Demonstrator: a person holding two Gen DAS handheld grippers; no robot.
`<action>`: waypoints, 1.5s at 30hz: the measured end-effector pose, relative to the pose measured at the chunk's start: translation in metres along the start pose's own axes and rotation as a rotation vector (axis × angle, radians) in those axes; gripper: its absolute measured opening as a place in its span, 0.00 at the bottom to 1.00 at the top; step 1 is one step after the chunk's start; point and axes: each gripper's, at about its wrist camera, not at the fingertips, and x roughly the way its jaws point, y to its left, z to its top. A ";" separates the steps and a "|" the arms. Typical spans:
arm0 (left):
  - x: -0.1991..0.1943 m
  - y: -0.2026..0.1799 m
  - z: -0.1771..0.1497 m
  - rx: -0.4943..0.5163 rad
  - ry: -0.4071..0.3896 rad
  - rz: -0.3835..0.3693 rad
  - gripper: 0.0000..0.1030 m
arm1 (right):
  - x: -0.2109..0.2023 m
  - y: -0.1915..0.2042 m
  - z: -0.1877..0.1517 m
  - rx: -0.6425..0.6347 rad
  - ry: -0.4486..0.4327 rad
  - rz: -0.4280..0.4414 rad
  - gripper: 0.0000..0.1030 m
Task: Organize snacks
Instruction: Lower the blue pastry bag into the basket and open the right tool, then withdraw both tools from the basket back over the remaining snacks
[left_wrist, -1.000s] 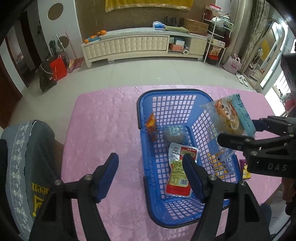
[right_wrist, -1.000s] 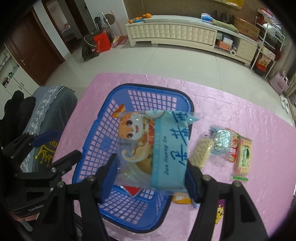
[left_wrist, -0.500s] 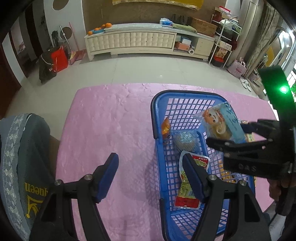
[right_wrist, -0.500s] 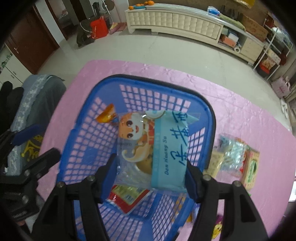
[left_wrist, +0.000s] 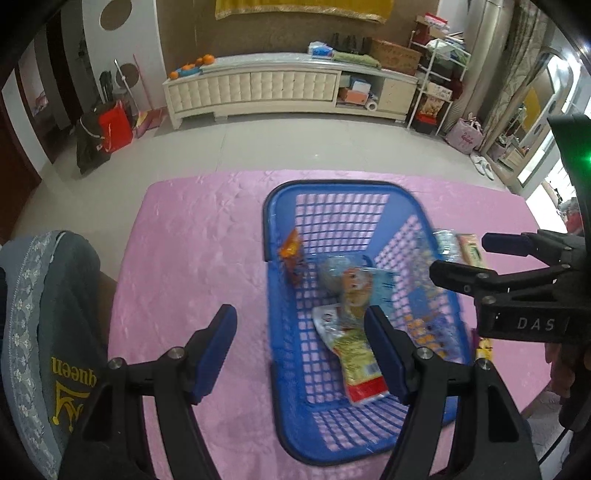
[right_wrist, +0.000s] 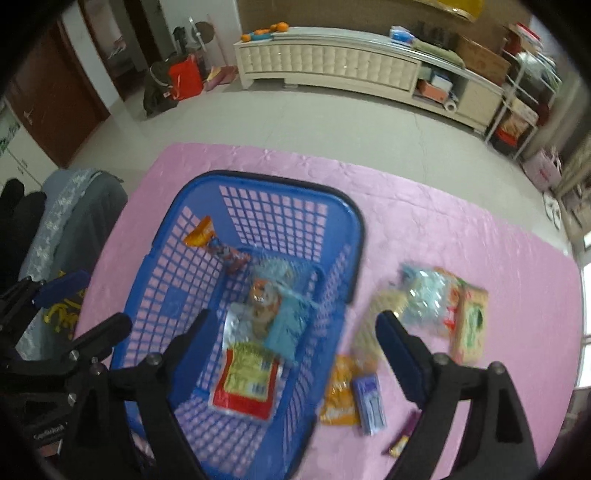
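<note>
The snacks still to sort lie on the tabletop just right of the blue basket (right_wrist: 354, 229): a clear bag of pale blue sweets (right_wrist: 428, 295), a green flat box (right_wrist: 471, 328) touching it, an orange packet (right_wrist: 338, 393) and a small blue pack (right_wrist: 369, 402) near the front edge. All look light. The bags are soft, crinkly film, probably slippery, and best pinched at a sealed edge or corner; the green flat box looks stiffer and could be taken across its narrow sides.

Inside the basket lie a cartoon-printed pouch (right_wrist: 275, 310), a red-and-yellow packet (right_wrist: 245, 384) beneath it, and an orange wrapper (right_wrist: 201, 232) by the far left wall.

The right gripper (right_wrist: 291, 343) has its fingers spread wide and empty above the basket's right rim. The left gripper (left_wrist: 299, 341) is likewise wide and empty, over the basket's left side.

The tabletop wears a pink embossed cloth (left_wrist: 192, 240), slightly glossy. Beyond is a tiled floor, a long cream cabinet (left_wrist: 258, 88) along the wall, and a red bag (left_wrist: 116, 127) at the left.
</note>
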 end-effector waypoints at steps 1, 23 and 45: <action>-0.010 -0.005 -0.002 0.005 -0.008 -0.007 0.67 | -0.012 -0.005 -0.007 0.010 -0.009 -0.005 0.87; -0.119 -0.101 -0.052 0.074 -0.109 -0.083 0.76 | -0.142 -0.053 -0.116 0.092 -0.143 0.008 0.87; -0.072 -0.215 -0.051 0.142 -0.005 -0.077 0.76 | -0.143 -0.154 -0.156 0.129 -0.161 -0.051 0.87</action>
